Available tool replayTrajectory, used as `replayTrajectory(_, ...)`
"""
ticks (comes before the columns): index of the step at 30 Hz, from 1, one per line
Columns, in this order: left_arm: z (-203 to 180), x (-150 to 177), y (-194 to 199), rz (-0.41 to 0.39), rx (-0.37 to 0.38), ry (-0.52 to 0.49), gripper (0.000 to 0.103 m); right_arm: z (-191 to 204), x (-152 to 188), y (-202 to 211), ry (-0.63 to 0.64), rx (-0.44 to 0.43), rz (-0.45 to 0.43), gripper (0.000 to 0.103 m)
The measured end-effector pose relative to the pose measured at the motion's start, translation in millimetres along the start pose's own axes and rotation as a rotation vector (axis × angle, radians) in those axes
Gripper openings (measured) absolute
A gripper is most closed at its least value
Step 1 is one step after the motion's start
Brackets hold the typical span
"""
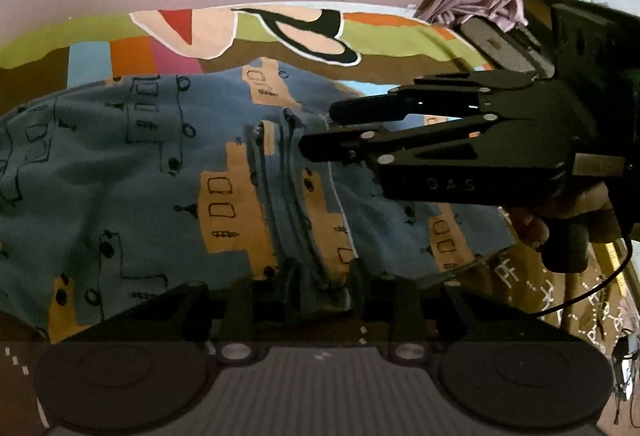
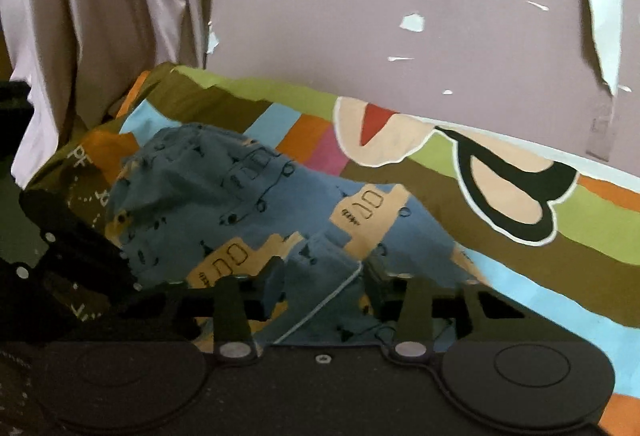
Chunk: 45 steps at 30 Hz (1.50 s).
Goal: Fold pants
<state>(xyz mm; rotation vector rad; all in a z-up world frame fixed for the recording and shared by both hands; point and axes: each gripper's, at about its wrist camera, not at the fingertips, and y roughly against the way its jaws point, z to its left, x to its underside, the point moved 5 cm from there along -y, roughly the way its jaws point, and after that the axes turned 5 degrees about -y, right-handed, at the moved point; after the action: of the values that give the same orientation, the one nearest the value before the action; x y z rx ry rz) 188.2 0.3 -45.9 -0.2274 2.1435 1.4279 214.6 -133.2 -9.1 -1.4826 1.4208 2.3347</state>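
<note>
Blue pants [image 1: 140,176] with orange building prints lie rumpled on a colourful bedsheet [image 1: 380,32]. My left gripper [image 1: 322,276] stands at the near edge of the pants, its jaws partly closed around a ridge of gathered fabric that does not look squeezed. From the right, my right gripper [image 1: 318,130] reaches onto the pants, its fingertips a little apart over the cloth. In the right wrist view the pants [image 2: 208,188] run away to the left. There the right gripper [image 2: 326,276] has a fold with a white seam between its fingers, unpinched. The left gripper [image 2: 124,268] shows dark at the left edge.
The bedsheet [image 2: 520,276] ends at a mauve wall [image 2: 400,16] with peeling paint. A pale curtain [image 2: 100,16] hangs at the bed's far corner. A person's hand [image 1: 532,228] holds the right gripper's handle, and a thin black cable [image 1: 592,296] trails below it.
</note>
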Motion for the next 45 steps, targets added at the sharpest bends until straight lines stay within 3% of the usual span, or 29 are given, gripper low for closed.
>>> replayTrajectory(1, -0.6, -0.3, -1.1, 0.006, -0.010, 0.001, 0.026, 1.2, 0.2, -2.4, -0.003, -0.001, 0.003, 0.030)
replayTrajectory(3, -1.5, -1.2, -2.3, 0.011, -0.022, 0.000, 0.020, 2.2, 0.4, -6.2, -0.012, 0.003, 0.002, 0.010)
replayTrajectory(6, -4.5, -1.9, -2.5, 0.017, -0.033, -0.016, 0.014, 3.5, 0.7, -7.4, -0.014, 0.015, -0.013, 0.000)
replayTrajectory(19, -5.8, 1.0, 15.0, -0.033, -0.028, -0.001, 0.010, 3.1, -4.8, 7.2, -0.075, -0.008, -0.091, 0.000)
replayTrajectory(29, 0.8, 9.8, 4.8, -0.013, -0.035, 0.004, 0.011, 9.7, 5.0, -10.6, -0.040, 0.018, -0.028, 0.000)
replayTrajectory(31, 2.6, 10.7, 4.0, -0.017, -0.024, 0.015, 0.013, 10.0, 8.1, -11.9, -0.041, 0.031, -0.028, 0.004)
replayTrajectory(35, 9.3, 13.0, 10.9, -0.037, 0.005, 0.035, 0.019, 15.1, 9.6, 7.7, -0.026, 0.046, -0.076, 0.025)
replayTrajectory(40, 31.3, 16.9, 32.8, -0.099, -0.011, 0.061, 0.024, 20.1, 23.4, 34.6, 0.016, 0.130, -0.102, 0.035)
replayTrajectory(42, 43.3, 19.8, 42.7, -0.121, -0.037, 0.080, 0.024, 21.8, 32.3, 31.4, 0.033, 0.154, -0.081, 0.043)
replayTrajectory(45, 61.3, 27.0, 53.0, -0.136, -0.090, 0.134, 0.025, 21.6, 45.8, 7.4, 0.039, 0.195, 0.007, 0.044)
